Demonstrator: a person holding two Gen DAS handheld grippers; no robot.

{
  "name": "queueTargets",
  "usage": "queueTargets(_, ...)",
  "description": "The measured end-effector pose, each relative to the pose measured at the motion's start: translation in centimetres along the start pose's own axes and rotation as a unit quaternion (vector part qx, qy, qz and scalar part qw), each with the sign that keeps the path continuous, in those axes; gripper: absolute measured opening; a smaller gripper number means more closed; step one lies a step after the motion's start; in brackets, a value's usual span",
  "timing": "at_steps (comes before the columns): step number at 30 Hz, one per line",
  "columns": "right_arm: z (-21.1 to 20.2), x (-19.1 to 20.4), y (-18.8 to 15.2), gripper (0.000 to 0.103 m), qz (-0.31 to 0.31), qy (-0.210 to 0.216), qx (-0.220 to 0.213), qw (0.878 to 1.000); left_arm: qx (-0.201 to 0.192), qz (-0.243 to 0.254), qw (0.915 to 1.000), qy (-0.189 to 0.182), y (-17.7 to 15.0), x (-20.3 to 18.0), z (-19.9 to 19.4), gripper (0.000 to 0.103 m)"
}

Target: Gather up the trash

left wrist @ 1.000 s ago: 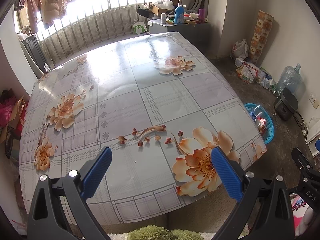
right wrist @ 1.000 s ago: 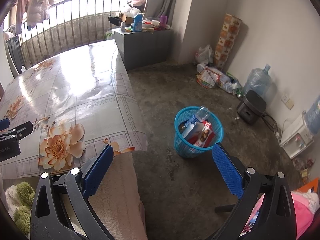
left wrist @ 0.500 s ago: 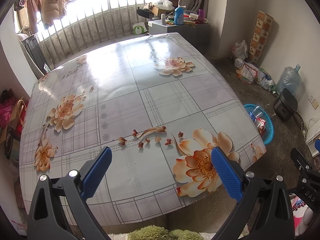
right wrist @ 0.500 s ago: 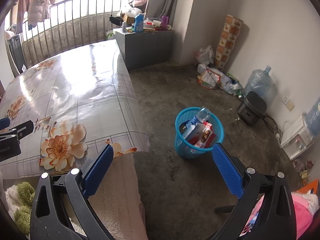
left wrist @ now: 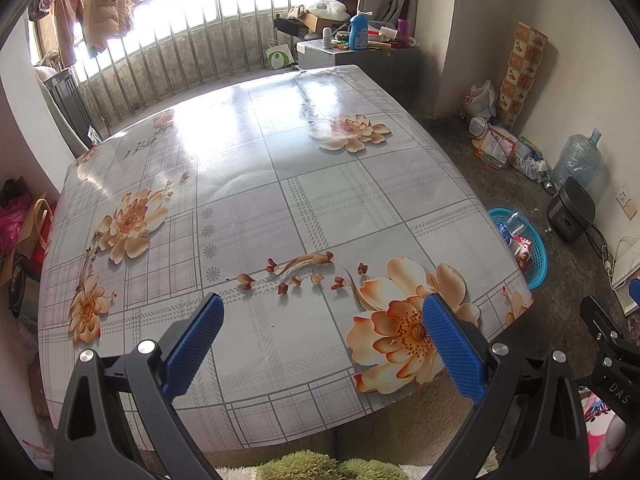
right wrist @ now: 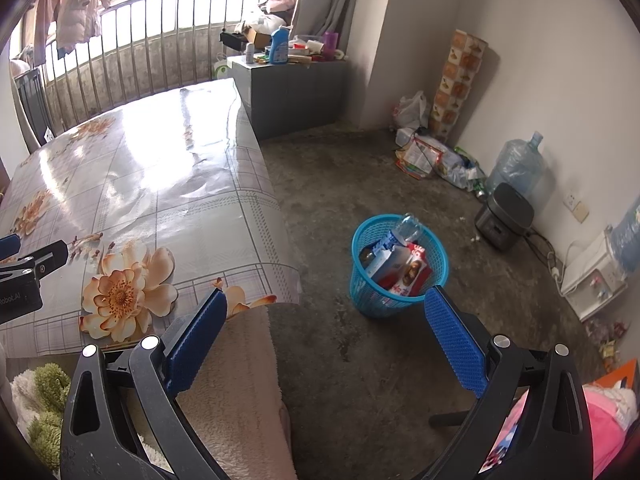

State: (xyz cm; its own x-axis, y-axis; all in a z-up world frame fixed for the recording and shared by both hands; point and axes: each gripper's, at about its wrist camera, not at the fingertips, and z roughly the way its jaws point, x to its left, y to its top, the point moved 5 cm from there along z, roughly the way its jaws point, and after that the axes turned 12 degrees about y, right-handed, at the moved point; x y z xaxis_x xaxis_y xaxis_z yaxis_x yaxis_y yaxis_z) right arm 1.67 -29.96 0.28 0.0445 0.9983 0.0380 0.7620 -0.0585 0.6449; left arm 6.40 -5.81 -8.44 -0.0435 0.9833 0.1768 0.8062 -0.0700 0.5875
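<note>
your left gripper (left wrist: pixel 322 336) and right gripper (right wrist: pixel 326 328) both gape wide, empty; the basket (right wrist: pixel 362 280) at 12 o'clock already holds trash, counter (left wrist: pixel 280 184) bare.

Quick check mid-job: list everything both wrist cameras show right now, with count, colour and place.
table: one, grey floral cloth, under the left hand-held gripper.
wastebasket: one, blue, on the floor right of the table.
plastic bottle: one, clear, sticking out of the wastebasket.
cartons: several, red and white, in the wastebasket.
cabinet: one, grey, beyond the table, cluttered top.
detergent bottle: one, blue, on the cabinet.
water jug: one, pale blue, by the right wall.
cooker: one, dark, on the floor by the jug.
left hand-held gripper: one, blue pads, open, empty.
right hand-held gripper: one, blue pads, open, empty.
</note>
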Motion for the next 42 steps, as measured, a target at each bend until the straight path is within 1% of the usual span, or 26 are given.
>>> queueTargets(42, 0.35, 0.52, -0.18, 0.095, -0.001, 0.002, 0.001, 1.000, -0.002, -0.002, 1.0000, 0.000, 0.08, -0.03, -0.34, 0.097)
